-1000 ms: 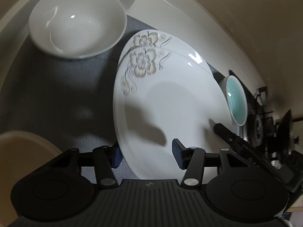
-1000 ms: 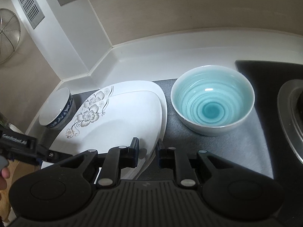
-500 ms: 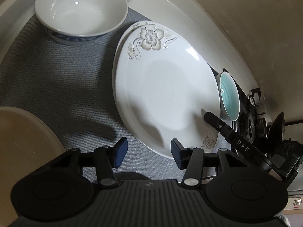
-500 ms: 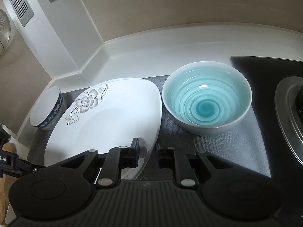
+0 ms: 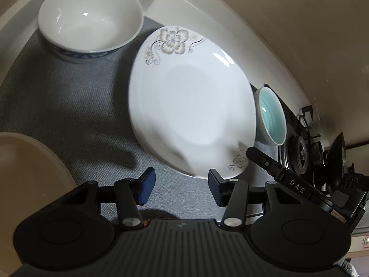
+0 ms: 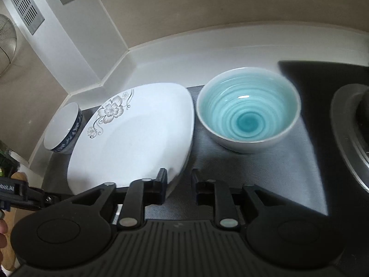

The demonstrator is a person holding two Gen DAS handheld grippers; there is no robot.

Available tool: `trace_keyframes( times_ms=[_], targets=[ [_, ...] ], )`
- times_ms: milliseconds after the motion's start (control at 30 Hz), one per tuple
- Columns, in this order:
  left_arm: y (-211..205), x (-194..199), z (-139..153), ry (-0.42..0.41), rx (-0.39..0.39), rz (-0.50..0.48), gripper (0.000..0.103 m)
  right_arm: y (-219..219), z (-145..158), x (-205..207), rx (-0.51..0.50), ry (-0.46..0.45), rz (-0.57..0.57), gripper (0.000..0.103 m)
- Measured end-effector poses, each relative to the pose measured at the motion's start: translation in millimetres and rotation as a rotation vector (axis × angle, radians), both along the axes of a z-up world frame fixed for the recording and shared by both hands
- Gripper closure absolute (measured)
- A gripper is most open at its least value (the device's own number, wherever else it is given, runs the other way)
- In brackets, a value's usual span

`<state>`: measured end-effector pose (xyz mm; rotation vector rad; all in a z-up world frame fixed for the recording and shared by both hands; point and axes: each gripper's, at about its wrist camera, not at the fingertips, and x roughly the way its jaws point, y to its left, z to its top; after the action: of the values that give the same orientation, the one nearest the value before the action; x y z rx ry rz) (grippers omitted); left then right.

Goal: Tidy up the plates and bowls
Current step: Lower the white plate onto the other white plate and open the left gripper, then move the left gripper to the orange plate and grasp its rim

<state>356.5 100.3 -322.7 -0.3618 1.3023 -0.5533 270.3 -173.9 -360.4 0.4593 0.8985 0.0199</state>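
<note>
Grey mat point(image 5: 69, 106) spread over the white surface point(image 6: 207, 53), tucked into a corner of beige wall. Three pieces of crockery sit on it in a row.

Flowered plates point(image 5: 191, 101): white, grey blossom print at the far rim and a smaller one at the near rim. A second rim shows under the top one along the left edge, so this is a stack, lying flat in the middle of the mat.

White bowl point(image 5: 90, 20) with a blue patterned band sits upright in the far left corner, near the stack but apart from it. In the right wrist view it appears as a thin profile at the left, just beside the plates.

Teal bowl point(image 6: 248, 108), pale outside with ringed blue-green glaze inside, stands upright to the right of the stack, close to its rim; contact cannot be judged. Beyond it, the black hob point(image 6: 334, 92) and a burner grate.

Left tool point(image 5: 179, 185): jaws stand well apart, nothing between them, hovering over bare mat at the near edge of the stack; its right finger sits just short of the plate rim.

Right tool point(image 6: 179, 185): jaws have just been opening; a moderate gap now, only mat visible in it. Left finger overlaps the stack's near right edge in the picture, not gripping it.

A beige rounded object point(image 5: 25, 175) sits at lower left, partly out of frame.
</note>
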Motion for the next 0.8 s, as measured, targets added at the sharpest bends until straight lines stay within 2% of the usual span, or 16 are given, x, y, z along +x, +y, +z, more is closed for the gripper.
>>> trace_keyframes(
  times_ms=[100, 167, 433, 700, 800],
  targets=[
    [-2, -4, 2, -0.014, -0.001, -0.015, 0.051, 0, 4, -3, -0.015, -0.009, 0.0, 0.076],
    [-4, -6, 2, -0.02, 0.009, -0.018, 0.051, 1, 5, -1, -0.012, -0.016, 0.018, 0.091],
    [-7, -12, 5, -0.035, 0.061, -0.018, 0.051, 4, 5, 11, -0.043, -0.019, 0.026, 0.099],
    [-12, -21, 16, -0.107, 0.164, -0.001, 0.051, 3, 11, 4, 0.014, 0.002, 0.033, 0.095],
    [-14, -27, 20, -0.137, 0.21, 0.008, 0.051, 12, 18, -18, -0.001, -0.014, 0.084, 0.083]
  ],
)
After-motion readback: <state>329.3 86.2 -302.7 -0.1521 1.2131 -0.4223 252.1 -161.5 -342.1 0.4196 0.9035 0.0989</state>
